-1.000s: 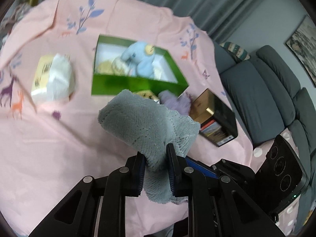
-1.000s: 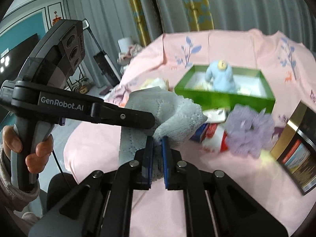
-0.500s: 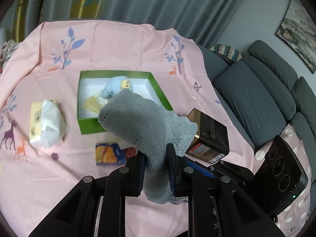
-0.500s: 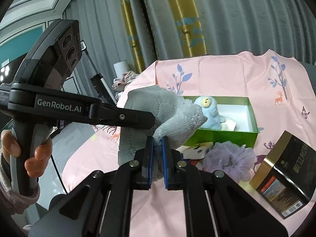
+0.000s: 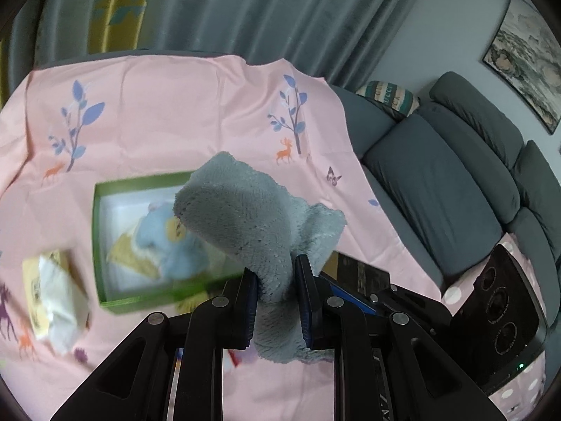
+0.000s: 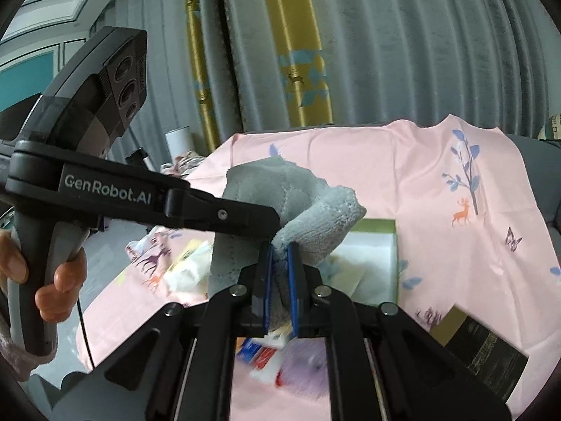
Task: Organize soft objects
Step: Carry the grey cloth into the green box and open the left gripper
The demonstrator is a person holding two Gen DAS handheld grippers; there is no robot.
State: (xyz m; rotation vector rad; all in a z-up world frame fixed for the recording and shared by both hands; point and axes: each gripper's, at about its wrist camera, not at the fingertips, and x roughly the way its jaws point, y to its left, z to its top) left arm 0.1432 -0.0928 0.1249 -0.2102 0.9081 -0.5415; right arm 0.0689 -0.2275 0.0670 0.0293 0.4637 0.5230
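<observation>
A grey fluffy towel [image 5: 245,217] is held in the air between both grippers, above the pink tablecloth. My left gripper [image 5: 277,273] is shut on its lower part. My right gripper [image 6: 279,256] is shut on another fold of the same towel [image 6: 301,207]. Behind and below the towel stands a green box [image 5: 100,245] with a white inside, holding a blue plush toy [image 5: 164,242] and a yellow cloth. The box also shows in the right wrist view [image 6: 380,249], partly hidden by the towel.
A white tissue pack [image 5: 56,294] lies left of the box. A black and gold tin [image 6: 480,347] lies at the right. A purple puff [image 6: 308,372] and small packets [image 6: 259,351] lie under my right gripper. A grey sofa [image 5: 455,189] stands beyond the table's right edge.
Both grippers have lifted and tilted upward with the towel; the table and green box have slid lower in both views. The grip on the towel is unchanged.
</observation>
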